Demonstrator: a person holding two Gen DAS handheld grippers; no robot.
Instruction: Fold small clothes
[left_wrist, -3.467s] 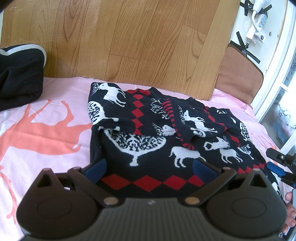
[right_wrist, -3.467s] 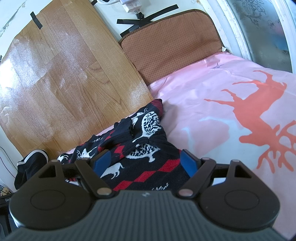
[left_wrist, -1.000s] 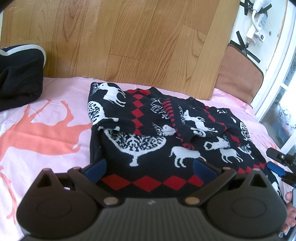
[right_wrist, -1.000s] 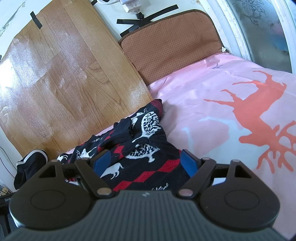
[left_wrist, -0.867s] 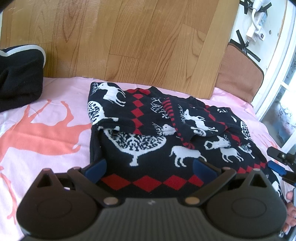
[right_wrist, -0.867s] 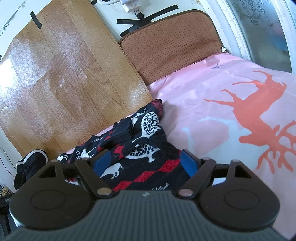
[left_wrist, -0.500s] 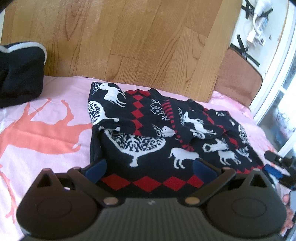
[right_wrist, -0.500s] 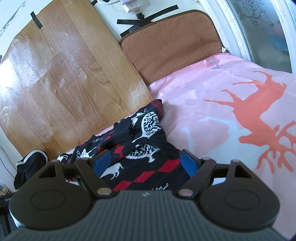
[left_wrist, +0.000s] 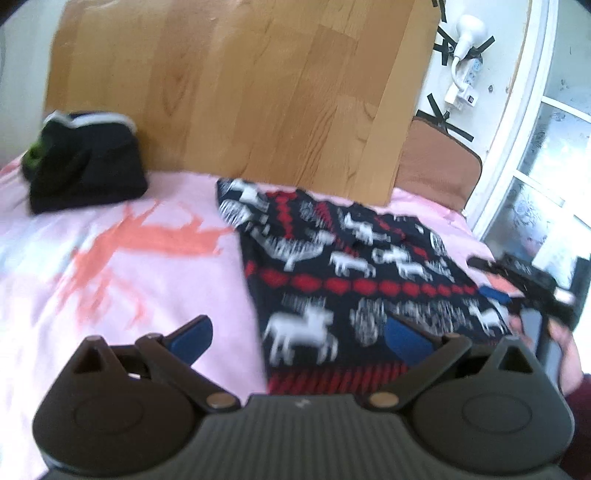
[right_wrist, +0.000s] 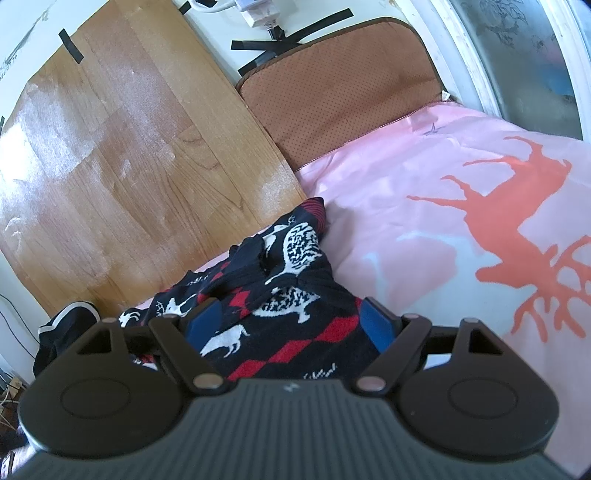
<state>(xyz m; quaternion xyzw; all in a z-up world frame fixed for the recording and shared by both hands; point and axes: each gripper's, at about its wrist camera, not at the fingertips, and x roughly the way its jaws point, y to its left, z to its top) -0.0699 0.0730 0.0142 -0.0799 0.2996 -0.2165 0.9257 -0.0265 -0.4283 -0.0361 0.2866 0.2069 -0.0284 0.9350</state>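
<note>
Pink bedding (left_wrist: 122, 280) with orange deer prints covers the whole working surface, backed by a wood-grain board (left_wrist: 236, 92) leaning at the wall. On that bedding lies the sweater (left_wrist: 354, 266), dark knit with white animals and rows of red diamonds, crumpled near the board and flatter toward me, its red ribbed hem nearest my left side. My left gripper (left_wrist: 297, 338) has its jaws wide apart with nothing between the pads: the left pad hangs over bare pink bedding beside the sweater's left edge, the right pad over the sweater near its hem, and I cannot tell whether either touches the cloth, as this view is blurred. My right gripper (right_wrist: 286, 323) also stands wide apart, its two blue pads straddling the sweater's near right part with knit lying between them; the pads do not press on it. Left of the sweater is a broad stretch of bare bedding, reaching a dark bundle of clothes (left_wrist: 85, 166) at the foot of the board. Right of the sweater more bare bedding runs to a brown cushion (right_wrist: 343, 92) and a white window frame (left_wrist: 517, 122). Both grippers point forward and somewhat downward toward the sweater. From the left view my right hand (left_wrist: 565, 354) and its tool show at the sweater's right edge.
</note>
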